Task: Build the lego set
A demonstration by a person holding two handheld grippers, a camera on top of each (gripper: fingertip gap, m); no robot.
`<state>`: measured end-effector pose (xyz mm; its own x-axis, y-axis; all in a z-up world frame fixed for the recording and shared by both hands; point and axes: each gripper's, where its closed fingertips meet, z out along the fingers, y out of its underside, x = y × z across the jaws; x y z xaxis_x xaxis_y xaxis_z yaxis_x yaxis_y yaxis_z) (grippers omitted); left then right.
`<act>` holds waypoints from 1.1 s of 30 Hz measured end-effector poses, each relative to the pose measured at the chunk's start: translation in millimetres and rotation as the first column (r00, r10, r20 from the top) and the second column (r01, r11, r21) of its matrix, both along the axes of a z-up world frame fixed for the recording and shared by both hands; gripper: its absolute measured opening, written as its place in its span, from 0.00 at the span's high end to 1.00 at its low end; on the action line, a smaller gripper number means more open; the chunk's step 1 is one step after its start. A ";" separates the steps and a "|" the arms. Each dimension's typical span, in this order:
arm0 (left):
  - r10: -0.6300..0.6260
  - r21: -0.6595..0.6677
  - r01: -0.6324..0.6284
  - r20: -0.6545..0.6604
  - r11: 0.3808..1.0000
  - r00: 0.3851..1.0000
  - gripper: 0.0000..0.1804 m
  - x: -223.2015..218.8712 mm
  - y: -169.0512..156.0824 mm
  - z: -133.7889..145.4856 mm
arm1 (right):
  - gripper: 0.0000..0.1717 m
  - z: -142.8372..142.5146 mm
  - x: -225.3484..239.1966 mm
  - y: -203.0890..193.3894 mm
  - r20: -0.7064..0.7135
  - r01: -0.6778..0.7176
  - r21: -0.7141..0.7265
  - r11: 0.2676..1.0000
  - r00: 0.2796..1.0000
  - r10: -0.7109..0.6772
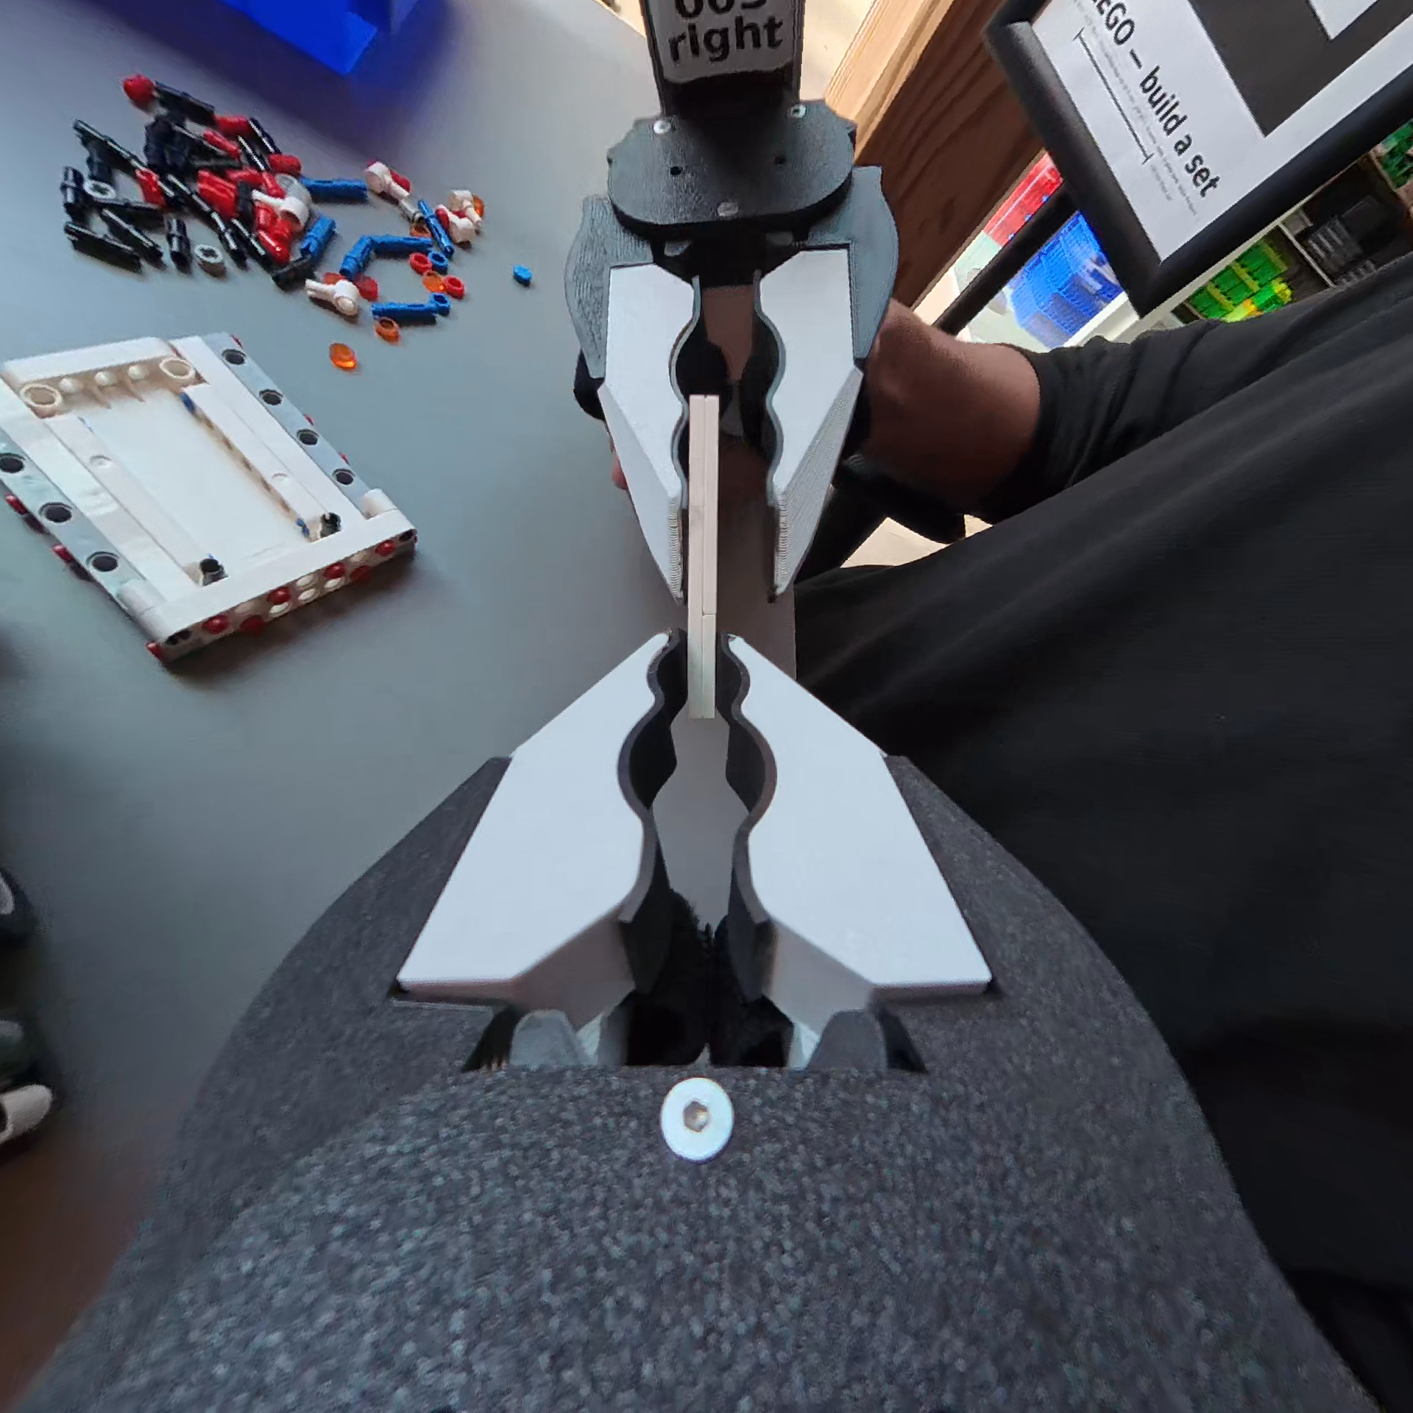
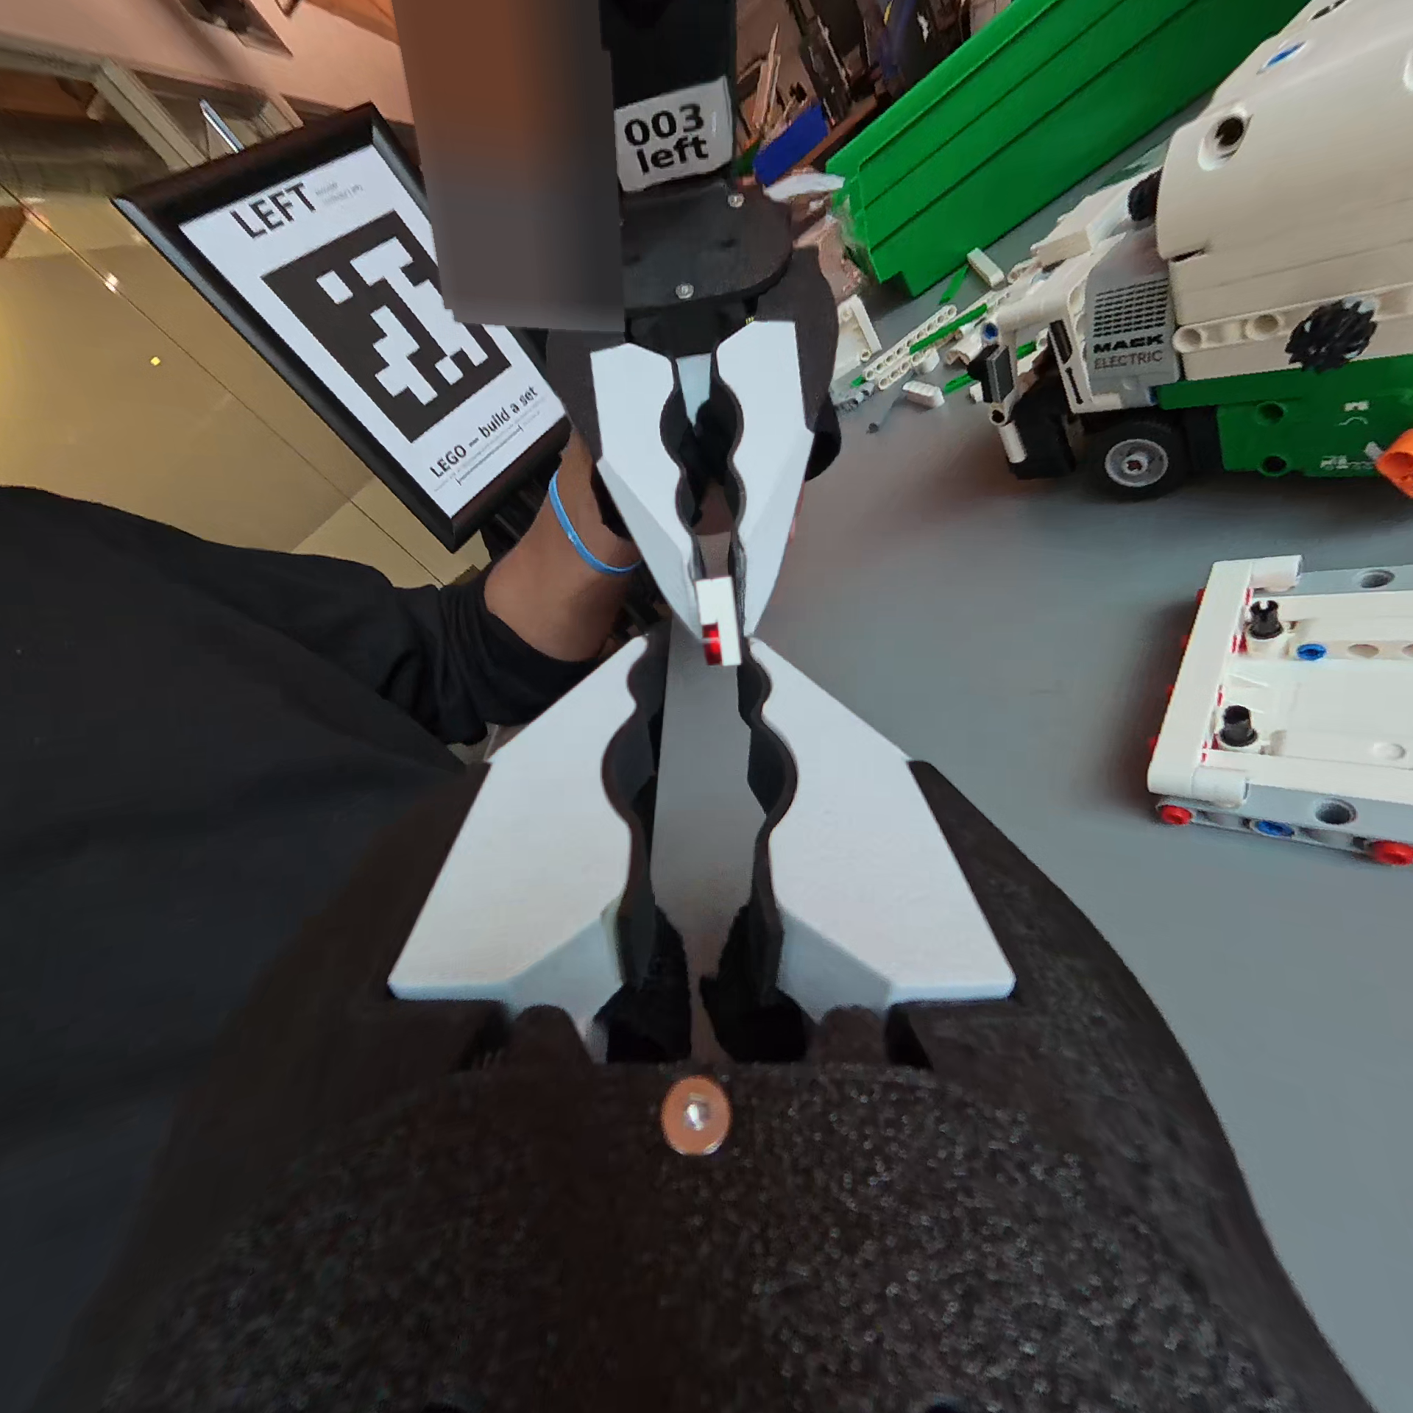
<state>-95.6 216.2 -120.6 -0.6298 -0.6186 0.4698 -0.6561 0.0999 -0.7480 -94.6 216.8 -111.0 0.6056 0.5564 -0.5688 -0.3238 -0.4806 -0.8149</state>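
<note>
On the grey table, left tool pinches a white piece; right tool spread.

White plate stack – red-lit end; white tongs; grey table

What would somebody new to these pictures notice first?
Dead centre, two hand-held grippers meet tip to tip: the left gripper is closed on a thin white piece that reaches between the open fingers of the right gripper. On the grey table lie a white frame assembly and scattered red, blue and black pins; a white and green toy truck stands farther back.
</note>
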 end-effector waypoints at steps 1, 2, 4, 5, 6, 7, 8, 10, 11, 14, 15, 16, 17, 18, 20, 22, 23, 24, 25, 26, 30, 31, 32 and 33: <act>-0.004 -0.001 0.004 -0.012 1.000 1.000 0.97 -0.4 -0.5 -2.1 | 0.90 -3.2 -0.5 -1.9 0.032 -0.014 -0.005 1.000 0.999 0.014; -0.002 0.002 0.002 -0.018 1.000 1.000 0.97 0.0 -0.5 -3.7 | 0.90 -6.0 0.0 -2.7 0.060 -0.018 -0.009 1.000 0.998 0.019; -0.004 0.014 0.004 -0.019 1.000 1.000 0.97 0.0 -0.6 -5.8 | 0.93 -10.8 3.0 -1.4 0.097 -0.003 -0.018 1.000 0.995 0.005; -0.005 0.017 0.006 -0.018 1.000 1.000 0.97 -0.4 -0.7 -5.9 | 0.94 -10.8 2.6 -1.5 0.096 -0.007 -0.020 1.000 0.995 0.009; -0.004 0.022 0.005 -0.020 1.000 1.000 0.97 -0.6 0.0 -6.3 | 0.94 -11.1 2.9 -0.8 0.096 -0.004 -0.022 1.000 0.995 0.006; -0.003 0.029 0.003 -0.021 1.000 1.000 0.97 -0.7 0.9 -6.6 | 0.94 -11.7 3.1 -0.3 0.098 -0.003 -0.026 1.000 0.995 0.005; -0.002 0.034 0.003 -0.023 0.999 1.000 0.97 -0.9 1.4 -6.6 | 0.94 -11.9 3.0 0.1 0.098 -0.002 -0.026 1.000 0.995 0.005; -0.003 0.042 0.005 -0.027 0.999 1.000 0.97 -1.3 1.8 -6.7 | 0.94 -12.4 2.9 0.7 0.102 0.000 -0.028 1.000 0.995 0.003; -0.004 0.045 0.005 -0.028 0.999 1.000 0.97 -1.3 1.9 -6.7 | 0.95 -12.8 2.7 0.8 0.103 0.000 -0.030 1.000 0.995 0.003; -0.003 0.041 0.004 -0.027 0.999 1.000 0.97 -0.4 0.8 -5.8 | 0.94 -13.5 1.6 0.8 0.101 -0.001 -0.038 0.999 0.995 0.004; -0.001 0.038 0.002 -0.025 0.999 1.000 0.97 0.3 0.3 -5.3 | 0.95 -13.9 1.1 0.9 0.101 -0.001 -0.041 0.999 0.995 0.005; -0.003 0.030 0.003 -0.023 1.000 1.000 0.97 0.5 -0.8 -4.6 | 0.95 -13.7 1.1 1.4 0.102 0.004 -0.038 0.999 0.995 0.000; -0.009 0.024 0.010 -0.022 1.000 1.000 0.97 -0.1 -2.5 -4.2 | 0.96 -12.7 0.9 1.8 0.097 0.007 -0.034 0.999 0.995 -0.004; -0.013 0.024 0.014 -0.021 1.000 1.000 0.97 -0.5 -3.7 -4.5 | 0.96 -12.0 0.4 1.9 0.089 0.008 -0.033 0.999 0.996 -0.005; -0.017 0.025 0.018 -0.023 1.000 1.000 0.97 -0.8 -5.5 -5.6 | 0.97 -11.8 -1.2 1.3 0.086 0.000 -0.034 0.999 0.996 0.003; -0.013 0.015 0.013 -0.022 1.000 1.000 0.97 -0.3 -5.7 -4.8 | 0.97 -11.2 -0.9 1.1 0.095 0.004 -0.023 1.000 0.995 -0.002; -0.016 0.003 0.016 -0.020 1.000 1.000 0.97 -0.4 -6.1 -3.3 | 0.97 -9.5 -1.0 0.8 0.095 0.004 -0.010 1.000 0.995 -0.003; -0.022 -0.005 0.022 -0.017 1.000 1.000 0.97 -1.3 -7.0 -2.2 | 0.97 -8.7 -1.8 -0.1 0.094 -0.002 -0.005 1.000 0.996 0.003; -0.029 -0.006 0.029 -0.015 1.000 0.999 0.97 -2.2 -8.0 -2.0 | 0.97 -8.7 -2.6 -1.3 0.099 -0.011 -0.002 1.000 0.995 0.011; -0.032 -0.002 0.032 -0.012 0.999 0.999 0.97 -2.7 -8.6 -2.0 | 0.97 -8.7 -3.2 -2.0 0.105 -0.015 0.003 1.000 0.994 0.015; -0.033 0.012 0.033 -0.022 0.999 0.999 0.97 -2.9 -6.9 -4.8 | 0.97 -10.5 -3.4 -0.2 0.094 -0.015 -0.017 1.000 0.995 0.016; -0.036 0.014 0.037 -0.025 0.999 0.999 0.97 -3.2 -7.1 -5.8 | 0.97 -11.7 -3.8 -0.7 0.093 -0.022 -0.029 0.999 0.995 0.025; -0.035 0.016 0.036 -0.026 0.999 0.999 0.97 -2.9 -6.9 -6.4 | 0.97 -12.2 -3.3 -1.3 0.100 -0.023 -0.029 0.999 0.995 0.026; -0.031 0.019 0.031 -0.029 0.999 0.999 0.97 -2.7 -5.9 -7.1 | 0.94 -11.4 -2.6 -2.8 0.105 -0.026 -0.018 0.999 0.994 0.028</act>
